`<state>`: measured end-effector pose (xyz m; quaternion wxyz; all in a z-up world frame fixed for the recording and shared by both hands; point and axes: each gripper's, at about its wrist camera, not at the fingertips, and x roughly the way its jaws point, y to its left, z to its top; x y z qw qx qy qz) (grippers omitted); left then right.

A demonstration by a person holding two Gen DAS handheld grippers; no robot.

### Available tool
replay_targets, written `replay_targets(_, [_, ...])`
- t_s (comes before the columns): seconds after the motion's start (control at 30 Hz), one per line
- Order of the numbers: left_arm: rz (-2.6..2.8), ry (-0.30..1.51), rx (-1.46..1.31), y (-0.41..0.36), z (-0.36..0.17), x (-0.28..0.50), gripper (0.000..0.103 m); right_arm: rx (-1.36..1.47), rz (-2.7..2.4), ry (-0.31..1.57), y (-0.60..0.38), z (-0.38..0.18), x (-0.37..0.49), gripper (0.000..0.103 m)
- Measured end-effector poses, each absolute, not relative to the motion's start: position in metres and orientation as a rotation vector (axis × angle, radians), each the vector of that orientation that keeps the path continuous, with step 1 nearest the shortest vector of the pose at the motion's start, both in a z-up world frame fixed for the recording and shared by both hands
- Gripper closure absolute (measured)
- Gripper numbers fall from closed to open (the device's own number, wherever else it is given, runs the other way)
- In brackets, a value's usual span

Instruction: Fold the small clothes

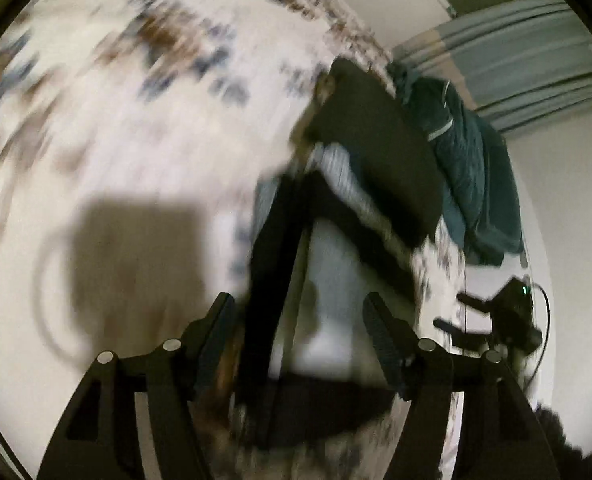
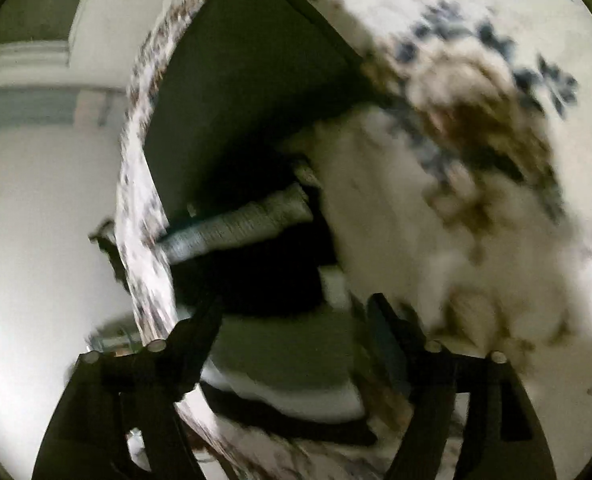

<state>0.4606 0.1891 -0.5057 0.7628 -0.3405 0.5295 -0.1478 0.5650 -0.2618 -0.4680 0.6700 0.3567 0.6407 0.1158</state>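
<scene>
Two handheld grippers hang over a floral bedspread (image 1: 136,128), white with blue and brown blossoms, both views smeared by motion. The left gripper (image 1: 299,312) has its fingers spread apart, touching nothing — between them, on the bedspread, lies a pale garment (image 1: 335,280) trimmed with dark bands, its shape too blurred to name. Beyond the garment, further up the bedspread, sits a stack of folded clothes (image 1: 375,152), a dark piece on top and a striped one beneath it. A teal heap (image 1: 471,184) lies past the stack at the bedspread's edge. The right gripper (image 2: 296,312) is likewise wide open, holding nothing, its fingers either side of the pale garment (image 2: 288,364); it shows small at the bedspread's right edge in the left view (image 1: 491,320). In the right view the folded clothes (image 2: 256,120) lie just beyond the garment, a grey ribbed roll (image 2: 240,220) at their near side.
</scene>
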Motion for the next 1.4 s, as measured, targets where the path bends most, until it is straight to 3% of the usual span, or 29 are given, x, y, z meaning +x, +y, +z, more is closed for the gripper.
replay_targets(0.07, [-0.335, 1.168, -0.795, 0.188, -0.513, 0.425, 0.024, 0.772, 0.293, 1.486, -0.266, -0.475, 0.548, 0.012])
replay_targets(0.1, [-0.341, 1.168, -0.834, 0.185, -0.518, 0.407, 0.023, 0.742, 0.311, 1.513, -0.269, -0.48, 0.539, 0.011])
replay_targets(0.3, [-0.35, 1.131, -1.159, 0.134, -0.565, 0.37, 0.023, 0.714, 0.504, 1.527, -0.272, -0.518, 0.537, 0.005])
replay_targets(0.53, [-0.202, 1.033, -1.187, 0.092, -0.606, 0.398, 0.023, 0.794, 0.704, 1.494, -0.236, -0.582, 0.624, 0.0])
replay_targets(0.73, [-0.106, 0.906, -1.201, 0.084, -0.598, 0.409, 0.022, 0.817, 0.792, 1.492, -0.214, -0.597, 0.672, 0.0])
replay_targets(0.77, [-0.09, 0.876, -1.207, 0.084, -0.595, 0.409, 0.027, 0.828, 0.792, 1.486, -0.213, -0.597, 0.674, 0.001])
replay_targets(0.8, [-0.074, 0.859, -1.199, 0.085, -0.595, 0.41, 0.055, 0.829, 0.788, 1.482, -0.213, -0.597, 0.674, 0.003])
replay_targets(0.83, [-0.07, 0.856, -1.189, 0.086, -0.592, 0.413, 0.064, 0.831, 0.781, 1.471, -0.212, -0.597, 0.674, 0.018])
replay_targets(0.87, [-0.067, 0.858, -1.182, 0.09, -0.589, 0.417, 0.067, 0.829, 0.774, 1.467, -0.213, -0.597, 0.673, 0.059])
replay_targets(0.9, [-0.069, 0.854, -1.177, 0.091, -0.586, 0.42, 0.07, 0.836, 0.763, 1.47, -0.212, -0.6, 0.673, 0.073])
replay_targets(0.97, [-0.083, 0.856, -1.177, 0.095, -0.578, 0.425, 0.073, 0.885, 0.741, 1.473, -0.212, -0.604, 0.671, 0.084])
replay_targets(1.17, [-0.164, 0.909, -1.142, 0.124, -0.543, 0.435, 0.075, 1.006, 0.619, 1.391, -0.235, -0.566, 0.609, 0.089])
replay_targets(1.33, [-0.329, 1.048, -1.017, 0.147, -0.507, 0.453, 0.075, 1.132, 0.413, 1.353, -0.266, -0.527, 0.469, 0.089])
replay_targets(1.4, [-0.381, 1.17, -0.923, 0.146, -0.516, 0.465, 0.069, 1.173, 0.324, 1.379, -0.261, -0.524, 0.415, 0.089])
